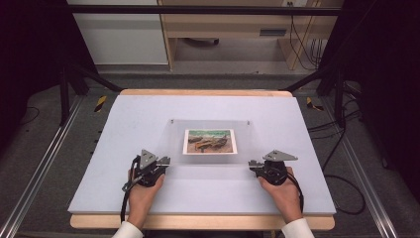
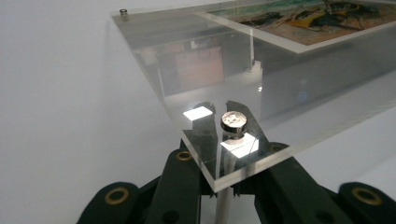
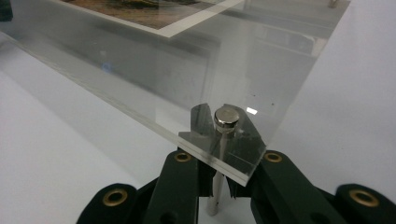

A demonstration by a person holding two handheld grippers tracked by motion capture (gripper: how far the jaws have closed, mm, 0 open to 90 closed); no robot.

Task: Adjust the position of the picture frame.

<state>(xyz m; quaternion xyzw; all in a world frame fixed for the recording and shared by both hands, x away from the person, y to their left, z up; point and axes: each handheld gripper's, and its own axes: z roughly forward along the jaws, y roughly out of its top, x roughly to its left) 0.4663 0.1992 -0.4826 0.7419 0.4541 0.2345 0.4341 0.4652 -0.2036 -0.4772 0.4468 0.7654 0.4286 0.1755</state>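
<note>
Both gripper views showed jaws clamped on metal standoffs under the acrylic frame's near corners: left gripper on left standoff, right gripper on right standoff; high view hid that.

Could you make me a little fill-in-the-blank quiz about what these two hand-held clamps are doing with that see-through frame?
1. The clear acrylic frame lies on a pale ____ table top.
2. The left gripper has its jaws closed on the silver metal ____ under the frame's near-left corner.
3. The right gripper holds the frame's near-____ corner.
4. Inside the frame lies a white-bordered ____ of boats.

Missing words: grey; post; right; picture
</note>
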